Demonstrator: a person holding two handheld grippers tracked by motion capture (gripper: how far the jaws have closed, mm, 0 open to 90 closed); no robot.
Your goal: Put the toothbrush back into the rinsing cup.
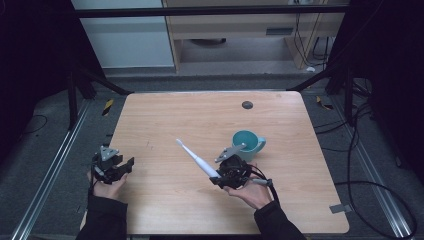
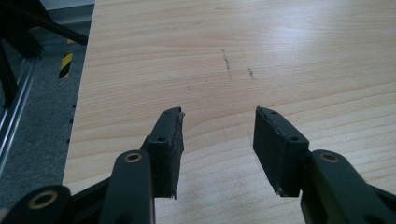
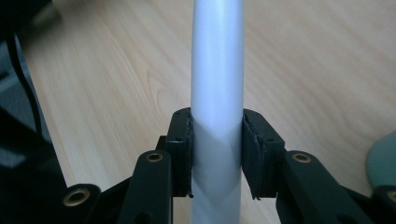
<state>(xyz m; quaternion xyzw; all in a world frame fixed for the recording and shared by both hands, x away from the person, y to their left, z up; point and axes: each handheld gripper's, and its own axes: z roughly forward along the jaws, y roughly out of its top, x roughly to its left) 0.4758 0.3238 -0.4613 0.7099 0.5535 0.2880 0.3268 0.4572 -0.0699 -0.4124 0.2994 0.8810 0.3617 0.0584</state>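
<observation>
A white electric toothbrush [image 1: 196, 157] is held above the wooden table [image 1: 165, 115], its brush head pointing up and to the left. My right gripper [image 1: 221, 177] is shut on its handle. In the right gripper view both pads press the sides of the white handle [image 3: 217, 93]. A teal mug [image 1: 247, 144] stands just behind and right of that gripper, and its rim [image 3: 383, 158] shows at the right edge. My left gripper [image 1: 131, 163] rests at the table's left edge. Its jaws stand open over bare wood [image 2: 219, 112], nothing between them.
A small dark round disc [image 1: 247, 105] lies near the table's far edge. Black frame posts and cables run along both sides of the table. A strip of grey floor with a metal rail [image 2: 18, 107] lies off the left edge.
</observation>
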